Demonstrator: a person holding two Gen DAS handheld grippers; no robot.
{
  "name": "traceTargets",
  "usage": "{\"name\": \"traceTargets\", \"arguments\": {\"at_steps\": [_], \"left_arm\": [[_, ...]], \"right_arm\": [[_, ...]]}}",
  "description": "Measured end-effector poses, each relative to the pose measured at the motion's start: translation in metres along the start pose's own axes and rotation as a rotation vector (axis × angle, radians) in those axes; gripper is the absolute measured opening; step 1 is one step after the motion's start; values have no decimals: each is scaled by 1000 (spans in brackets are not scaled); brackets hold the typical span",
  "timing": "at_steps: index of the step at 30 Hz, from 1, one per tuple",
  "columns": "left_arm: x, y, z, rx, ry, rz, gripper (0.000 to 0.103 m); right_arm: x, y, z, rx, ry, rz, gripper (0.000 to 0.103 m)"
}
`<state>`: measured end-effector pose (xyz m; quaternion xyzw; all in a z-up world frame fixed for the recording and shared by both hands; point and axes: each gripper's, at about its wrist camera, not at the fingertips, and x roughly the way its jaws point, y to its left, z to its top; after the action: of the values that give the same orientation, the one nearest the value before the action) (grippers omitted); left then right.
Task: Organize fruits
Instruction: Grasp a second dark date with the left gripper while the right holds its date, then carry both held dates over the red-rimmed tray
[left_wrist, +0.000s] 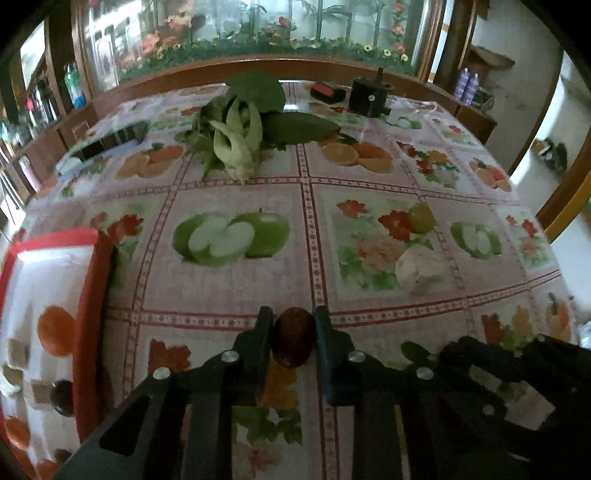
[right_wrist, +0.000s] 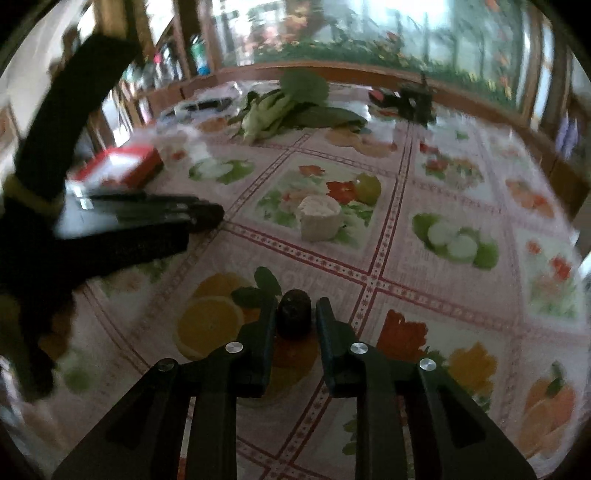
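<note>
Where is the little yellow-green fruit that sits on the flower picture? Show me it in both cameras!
Left wrist view: the yellow-green fruit sits right of centre on the tablecloth, just above the pale white lump.
Right wrist view: the same fruit sits just above centre, up and right of the white lump.
Shared landmark: the leafy greens at the far side of the table.
</note>
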<state>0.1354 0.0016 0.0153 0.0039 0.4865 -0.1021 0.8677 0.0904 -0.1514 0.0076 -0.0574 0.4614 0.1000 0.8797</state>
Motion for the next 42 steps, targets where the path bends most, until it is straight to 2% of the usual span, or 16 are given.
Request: {"name": "traceTargets", "arguments": {"at_steps": [2,9,17,21,22,23,24,28,31,35,37,39,42], "left_arm": [[-4,5,-4,-32,11,-36,25],[-19,10,-28,-66,35,-74,25],[-41,-3,-61,-31,55,-114,25],[-49,-3,-72,-26,58,-118,25],[-50,-2,-74,-32,60,-115,25],[-51,-1,-75,-39,64,-116,25],[-53,1,-77,-46,68,-119,25],[-58,8,-87,-62,74,-121,25],[-60,12,-93,-71,76,-122,25],[-61,15,-95,-74,71,-116,25],[-61,16,-96,-77,70,-118,25],[-62,16,-97,-74,68,-117,25],[-62,16,-97,-67,65,-117,25]], "right_arm": [[-1,-3,-1,33,3,6,19],[-18,-14,-7,143,-22,44,19],[-39,-10,-24,178,-24,33,19],[-37,-13,-24,210,-5,38,21],[-35,-16,-22,224,0,46,23],[-32,-19,-19,249,4,50,33],[-29,-21,-15,267,8,56,37],[-15,-17,-2,269,26,70,39],[-3,-4,4,208,56,37,40],[1,6,4,164,52,-11,43],[2,7,5,160,60,-22,50],[7,10,5,158,94,-74,75],[8,11,6,152,94,-85,76]]}}
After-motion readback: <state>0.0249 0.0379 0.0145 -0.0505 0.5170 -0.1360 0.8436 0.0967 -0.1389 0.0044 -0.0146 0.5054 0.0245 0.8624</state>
